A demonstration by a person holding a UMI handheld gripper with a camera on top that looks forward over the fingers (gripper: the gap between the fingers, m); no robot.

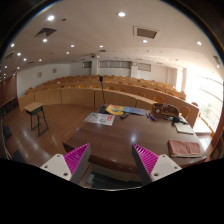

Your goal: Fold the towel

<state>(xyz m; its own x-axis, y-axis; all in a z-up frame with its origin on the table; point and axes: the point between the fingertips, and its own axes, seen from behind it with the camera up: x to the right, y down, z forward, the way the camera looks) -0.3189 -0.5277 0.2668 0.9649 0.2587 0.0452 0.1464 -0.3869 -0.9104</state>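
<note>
My gripper (111, 160) is open, its two pink pads (77, 158) wide apart with nothing between them. It hovers over the near edge of a brown wooden table (110, 138). A flat brownish-pink cloth that may be the towel (185, 148) lies on the table to the right, beyond the right finger. The gripper does not touch it.
Papers (100, 119) and small colourful items (117, 110) lie at the table's far side, with a dark bag (165, 110) at the far right. A stool (36, 112) stands on the floor to the left. Rows of wooden seating fill the hall behind.
</note>
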